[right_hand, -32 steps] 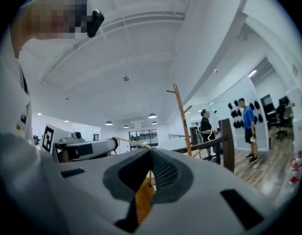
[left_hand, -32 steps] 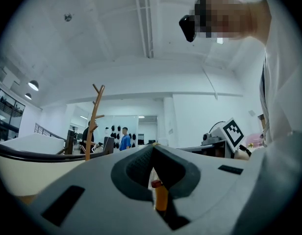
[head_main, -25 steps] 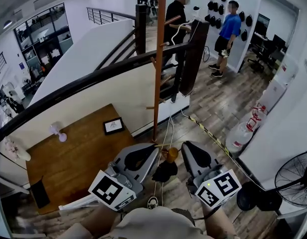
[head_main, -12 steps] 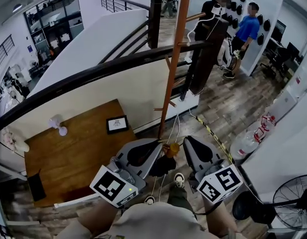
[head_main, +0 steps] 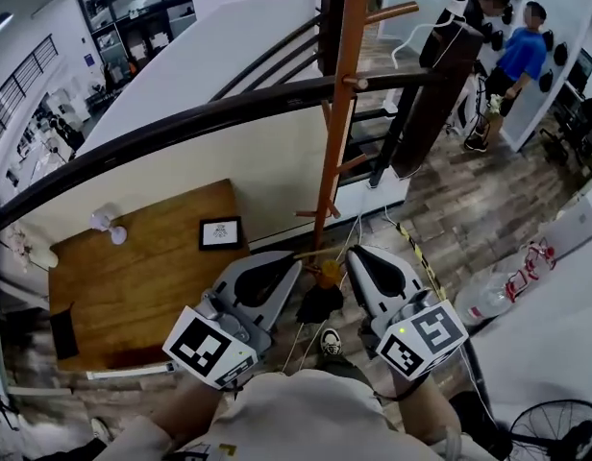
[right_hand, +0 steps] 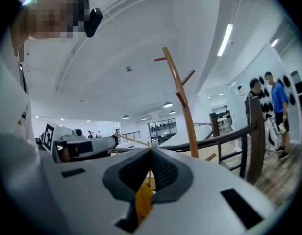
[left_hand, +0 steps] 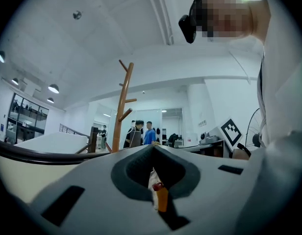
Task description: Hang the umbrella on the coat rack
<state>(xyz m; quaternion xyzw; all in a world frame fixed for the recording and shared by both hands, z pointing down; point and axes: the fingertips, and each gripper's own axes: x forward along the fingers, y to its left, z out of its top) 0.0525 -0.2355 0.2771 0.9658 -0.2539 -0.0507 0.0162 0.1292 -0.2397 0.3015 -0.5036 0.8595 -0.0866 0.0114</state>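
Since 1.0 s ago: coat rack (head_main: 340,113) sits larger and further right in the head view, and the person's shoe (head_main: 330,341) now shows directly below the umbrella. Both grippers flank the umbrella as before.

Umbrella (head_main: 320,307): folded, black canopy, orange handle (head_main: 329,273). It is held in the air between the two grippers, over the wood-plank floor (head_main: 440,200) and just short of the rack's foot. In the head view the handle end points toward the rack and the canopy end toward the person, so the long axis runs along that line. Cannot tell whether it hangs plumb.

Left gripper (head_main: 296,258): fingers closed. A thin cord (head_main: 311,254) runs from their tips to the handle, and the orange handle shows just below the closed tips in the left gripper view.

Right gripper (head_main: 353,254): fingers closed at the handle end, with orange showing just under the tips in the right gripper view.

Rack: upright orange-brown pole, with short pegs low down and one long peg (head_main: 392,12) high up.

Surroundings:
- Black railing (head_main: 181,128) crosses the pole on top of a white wall (head_main: 267,161).
- Wooden desk (head_main: 133,286) to the left carries a small picture frame (head_main: 220,231).
- Striped floor tape (head_main: 421,259) and a water bottle (head_main: 488,302) lie to the right; a fan (head_main: 555,432) is at the lower right.
- Two people (head_main: 520,58) stand well apart, beyond the railing.
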